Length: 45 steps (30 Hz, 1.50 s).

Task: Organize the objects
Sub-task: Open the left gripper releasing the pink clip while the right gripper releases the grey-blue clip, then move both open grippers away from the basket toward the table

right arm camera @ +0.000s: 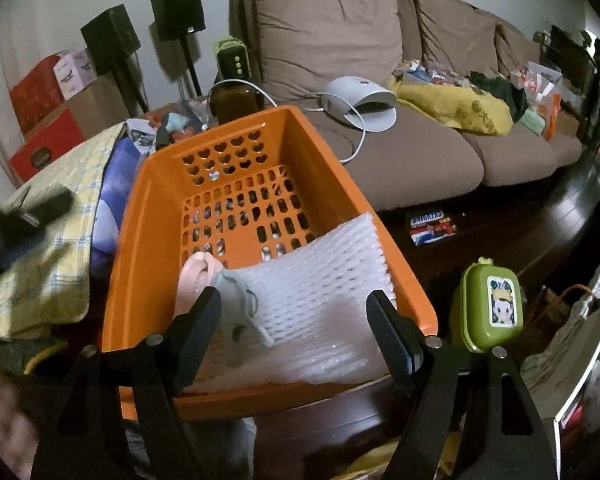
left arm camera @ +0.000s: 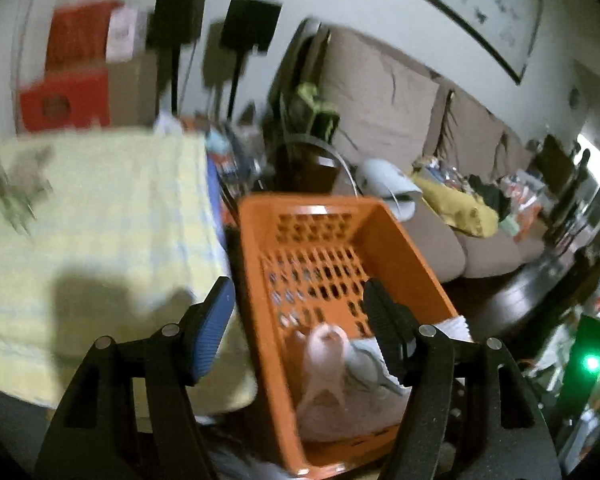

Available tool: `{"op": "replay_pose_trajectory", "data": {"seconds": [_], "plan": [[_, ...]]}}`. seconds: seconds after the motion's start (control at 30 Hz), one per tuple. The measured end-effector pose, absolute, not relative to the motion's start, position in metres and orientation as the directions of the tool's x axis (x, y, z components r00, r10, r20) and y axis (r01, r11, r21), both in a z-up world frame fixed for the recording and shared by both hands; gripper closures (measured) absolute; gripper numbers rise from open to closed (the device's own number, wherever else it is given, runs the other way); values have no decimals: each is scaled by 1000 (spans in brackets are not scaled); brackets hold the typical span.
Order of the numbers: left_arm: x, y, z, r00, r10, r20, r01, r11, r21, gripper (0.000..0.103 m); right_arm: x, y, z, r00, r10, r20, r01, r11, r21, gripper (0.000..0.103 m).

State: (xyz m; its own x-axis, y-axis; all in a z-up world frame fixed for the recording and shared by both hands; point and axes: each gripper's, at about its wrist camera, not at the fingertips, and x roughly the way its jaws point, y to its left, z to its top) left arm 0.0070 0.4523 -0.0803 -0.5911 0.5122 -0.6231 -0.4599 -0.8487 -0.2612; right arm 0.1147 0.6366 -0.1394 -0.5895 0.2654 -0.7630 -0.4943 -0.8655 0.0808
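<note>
Both the left gripper [left arm camera: 298,312] and right gripper [right arm camera: 294,312] are spread empty over the orange basket [right arm camera: 140,240]; another loose item, perhaps the green case [right arm camera: 490,312], is judged next.

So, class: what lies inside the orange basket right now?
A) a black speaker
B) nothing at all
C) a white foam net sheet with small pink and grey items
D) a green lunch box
C: the white foam net sheet lies in the orange basket, beside a pink item and a grey item.

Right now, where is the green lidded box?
In the right wrist view, the green lidded box stands upright at lower right, just outside the orange basket's right wall.
</note>
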Motion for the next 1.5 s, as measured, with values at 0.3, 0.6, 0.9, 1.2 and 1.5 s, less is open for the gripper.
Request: {"op": "replay_pose_trajectory", "data": {"seconds": [0.3, 0.6, 0.9, 1.2, 1.5], "plan": [[20, 390, -4, -561, 593, -577, -572, -782, -248, 31, 128, 635, -105, -632, 279, -723, -508, -854, 114, 27], [25, 301, 45, -595, 577, -560, -566, -795, -217, 27, 139, 597, -45, -697, 297, -652, -438, -897, 60, 24], [-4, 176, 40, -673, 453, -585, -378, -890, -256, 25, 126, 557, -35, -723, 260, -640, -332, -943, -8, 25], [-41, 114, 7, -672, 395, -626, -251, -917, -309, 25, 128, 540, -34, -719, 215, -662, -297, -955, 12, 29], [-89, 35, -41, -653, 257, -712, 22, -934, -357, 23, 99, 484, -30, -740, 107, -664, -170, -985, 30, 68]]}}
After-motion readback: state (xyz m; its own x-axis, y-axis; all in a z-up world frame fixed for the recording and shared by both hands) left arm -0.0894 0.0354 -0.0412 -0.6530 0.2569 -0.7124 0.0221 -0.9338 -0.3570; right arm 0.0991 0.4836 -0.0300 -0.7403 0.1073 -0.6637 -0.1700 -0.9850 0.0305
